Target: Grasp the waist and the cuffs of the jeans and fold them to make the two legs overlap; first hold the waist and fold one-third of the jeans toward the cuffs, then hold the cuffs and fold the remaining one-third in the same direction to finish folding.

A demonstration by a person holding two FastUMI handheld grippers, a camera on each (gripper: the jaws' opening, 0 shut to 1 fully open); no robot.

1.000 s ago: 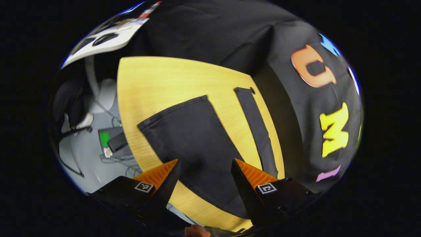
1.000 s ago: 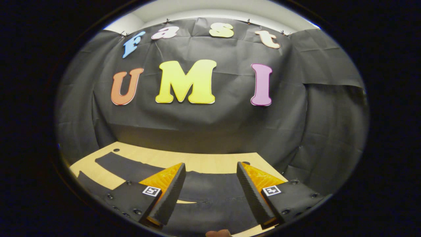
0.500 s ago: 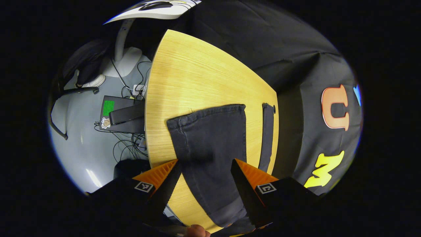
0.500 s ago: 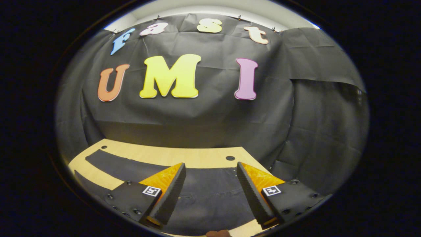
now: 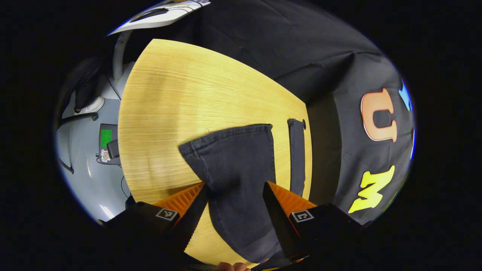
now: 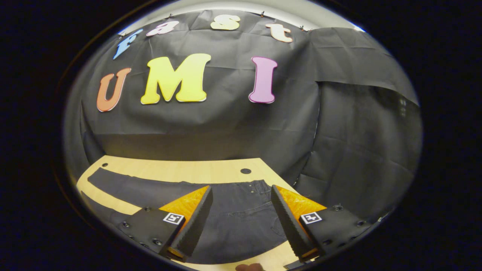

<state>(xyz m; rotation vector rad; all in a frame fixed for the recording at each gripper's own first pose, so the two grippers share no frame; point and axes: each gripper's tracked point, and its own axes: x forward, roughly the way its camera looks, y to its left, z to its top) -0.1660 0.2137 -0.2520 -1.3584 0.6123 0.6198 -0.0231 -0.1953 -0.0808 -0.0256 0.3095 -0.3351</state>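
On the wooden table (image 5: 180, 98), the jeans (image 5: 233, 162) lie unfolded, cuff toward 12 o'clock; your left gripper (image 5: 234, 195) has drifted nearer it, while your right gripper (image 6: 241, 210), fingers spread like the left's, probably faces the waist, so grasping comes next.

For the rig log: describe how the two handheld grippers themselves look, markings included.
The left gripper has two wedge-shaped fingers with ribbed faces, set on dark angular bodies, each bearing a small square black-and-white marker. The right gripper is built alike, with finely toothed inner pads, the same square markers, and small screws along its dark bodies. No cables or sleeves are visible.
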